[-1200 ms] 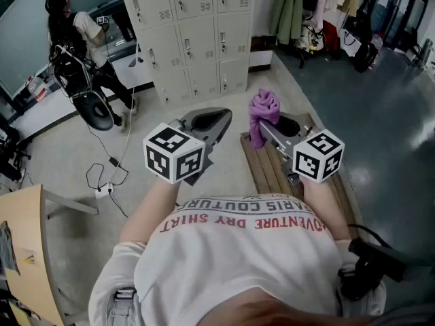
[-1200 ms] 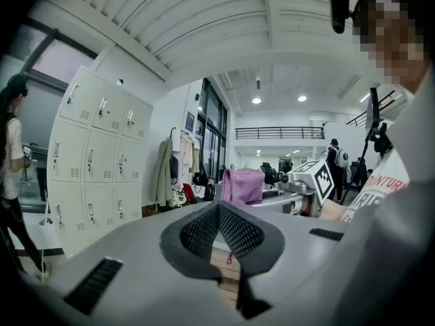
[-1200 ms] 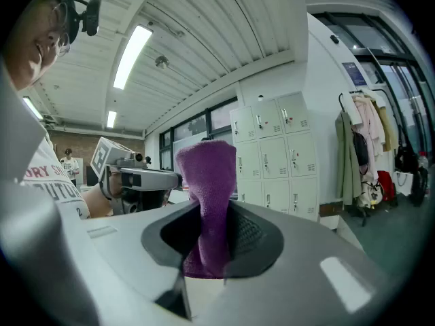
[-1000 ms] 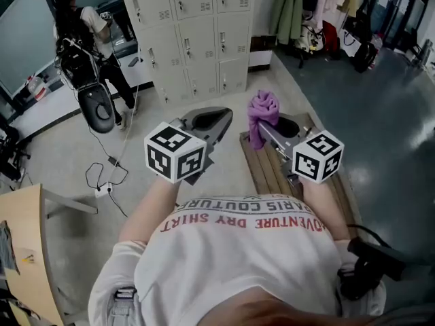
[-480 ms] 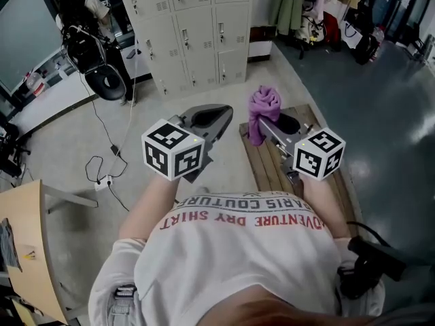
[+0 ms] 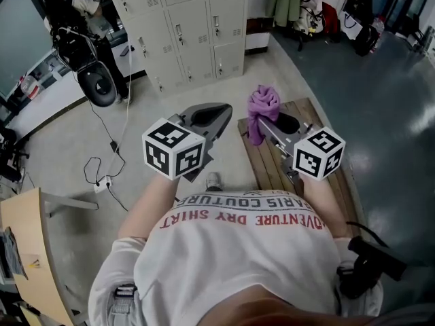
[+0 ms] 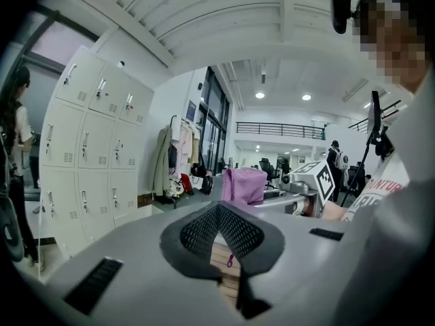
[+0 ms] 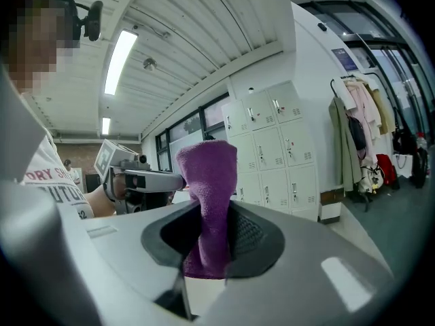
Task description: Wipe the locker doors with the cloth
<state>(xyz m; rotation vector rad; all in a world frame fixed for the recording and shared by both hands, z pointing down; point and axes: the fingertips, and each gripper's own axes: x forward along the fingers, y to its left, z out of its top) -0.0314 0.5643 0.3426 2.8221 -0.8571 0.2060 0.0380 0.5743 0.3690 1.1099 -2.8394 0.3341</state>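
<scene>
The purple cloth [image 6: 262,112] sticks up out of my right gripper [image 6: 266,124], whose jaws are shut on it; it fills the middle of the right gripper view as a folded strip [image 8: 209,202]. My left gripper [image 6: 212,119] is shut with nothing between its jaws, its tip [image 7: 221,212] pointing the same way. The beige locker doors [image 6: 194,29] stand a few steps ahead at the top of the head view, also seen as lockers [image 8: 275,151] and lockers [image 7: 85,155]. Both grippers are well short of them.
A wooden pallet [image 6: 289,172] lies on the floor under my right arm. A person [image 6: 81,26] with equipment stands left of the lockers, cables [image 6: 109,168] trailing on the floor. Coats [image 6: 292,2] hang right of the lockers. A wooden table edge [image 6: 30,250] is at lower left.
The lockers have slid up and left in the head view as I step forward. Both grippers hold the same pose, the cloth still gripped. The person by the lockers has shifted left.
</scene>
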